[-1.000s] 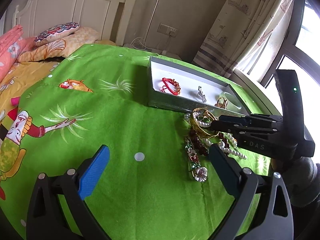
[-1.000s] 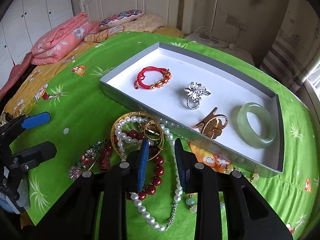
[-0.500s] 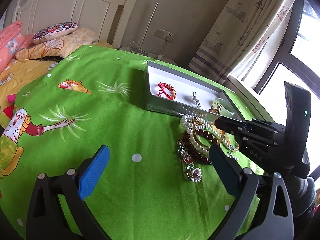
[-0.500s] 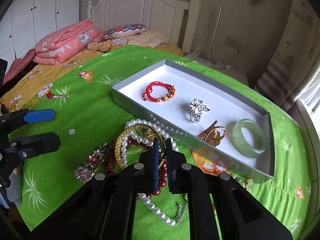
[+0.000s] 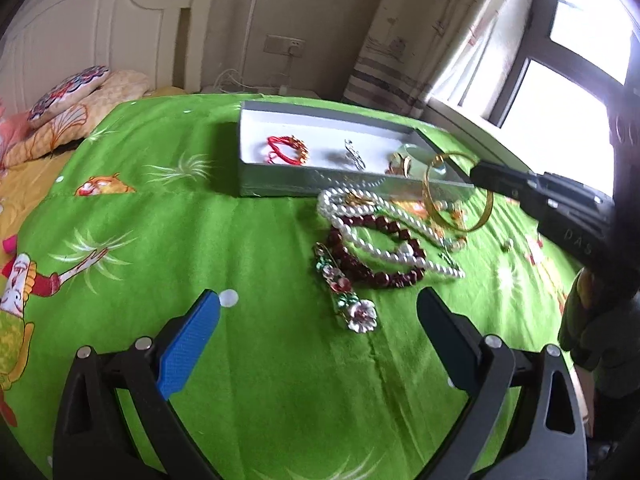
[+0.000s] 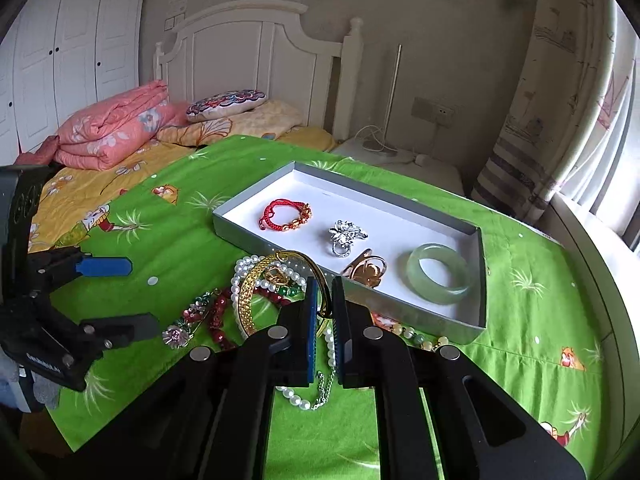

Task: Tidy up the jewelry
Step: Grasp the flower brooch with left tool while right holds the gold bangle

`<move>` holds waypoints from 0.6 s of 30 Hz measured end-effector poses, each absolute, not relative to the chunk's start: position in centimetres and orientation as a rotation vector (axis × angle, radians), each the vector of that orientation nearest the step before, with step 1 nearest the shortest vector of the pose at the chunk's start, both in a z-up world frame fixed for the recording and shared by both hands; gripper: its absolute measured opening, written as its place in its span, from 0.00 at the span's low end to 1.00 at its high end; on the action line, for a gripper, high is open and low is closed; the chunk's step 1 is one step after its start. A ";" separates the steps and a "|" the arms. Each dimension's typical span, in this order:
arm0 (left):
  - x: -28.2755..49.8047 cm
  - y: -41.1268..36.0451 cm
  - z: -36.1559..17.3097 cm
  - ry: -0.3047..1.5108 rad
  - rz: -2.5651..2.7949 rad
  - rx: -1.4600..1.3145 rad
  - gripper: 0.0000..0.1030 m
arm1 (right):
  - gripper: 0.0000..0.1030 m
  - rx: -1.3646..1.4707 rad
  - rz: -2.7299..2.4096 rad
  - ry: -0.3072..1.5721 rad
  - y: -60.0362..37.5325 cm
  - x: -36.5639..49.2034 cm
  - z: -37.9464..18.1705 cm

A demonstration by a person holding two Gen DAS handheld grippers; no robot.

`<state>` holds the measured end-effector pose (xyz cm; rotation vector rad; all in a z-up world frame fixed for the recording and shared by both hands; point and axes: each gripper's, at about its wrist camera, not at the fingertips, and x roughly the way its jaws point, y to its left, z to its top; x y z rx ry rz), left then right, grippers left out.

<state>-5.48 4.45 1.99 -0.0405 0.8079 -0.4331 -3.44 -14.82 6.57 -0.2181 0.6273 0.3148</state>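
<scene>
My right gripper [image 6: 325, 284] is shut on a gold bangle [image 6: 250, 292] and holds it tilted, just above the jewelry pile. In the left wrist view the gold bangle [image 5: 460, 227] hangs from the right gripper [image 5: 478, 170] in front of the grey box [image 5: 280, 188]. The box [image 6: 478, 280] holds a red string bracelet [image 6: 286, 216], a silver brooch [image 6: 346, 234], a rose-gold piece [image 6: 366, 270] and a jade bangle [image 6: 438, 274]. A pearl necklace [image 5: 360, 216], dark red beads [image 5: 360, 268] and a flower hairpin [image 5: 344, 292] lie on the green cloth. My left gripper [image 5: 318, 296] is open over the cloth, holding nothing.
The green cloth [image 6: 520, 320] covers a round surface beside a bed with a pink quilt [image 6: 112, 128] and pillows [image 6: 228, 104]. A window sill [image 6: 592, 248] and curtain run along the right. A nightstand [image 6: 384, 152] with cables stands behind the box.
The right gripper's jaws closed on the gold bangle and lifted it off the pile toward the box. The left gripper shifted and rolled slightly, still open.
</scene>
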 end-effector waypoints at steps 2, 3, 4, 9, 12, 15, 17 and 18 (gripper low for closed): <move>-5.3 3.5 1.4 0.847 -0.431 0.011 0.83 | 0.08 -0.206 0.315 0.626 -15.3 -3.9 6.6; -4.9 3.3 1.1 0.869 -0.430 0.017 0.78 | 0.08 -0.201 0.317 0.629 -15.5 -4.1 6.6; -4.6 3.2 0.8 0.893 -0.431 0.016 0.73 | 0.09 -0.196 0.316 0.628 -15.7 -4.2 6.5; -4.8 2.2 0.6 0.887 -0.407 0.080 0.63 | 0.09 -0.167 0.321 0.635 -16.3 -4.7 6.0; -5.0 0.7 0.4 0.884 -0.384 0.176 0.57 | 0.09 -0.156 0.324 0.634 -16.4 -4.8 6.0; -4.7 -0.4 0.3 0.886 -0.374 0.223 0.57 | 0.09 -0.153 0.334 0.633 -16.3 -5.0 5.9; -4.3 -0.5 0.4 0.893 -0.375 0.217 0.56 | 0.09 -0.153 0.340 0.632 -16.3 -5.1 5.9; -4.2 -0.6 0.4 0.892 -0.374 0.214 0.51 | 0.09 -0.154 0.341 0.630 -16.3 -5.1 5.9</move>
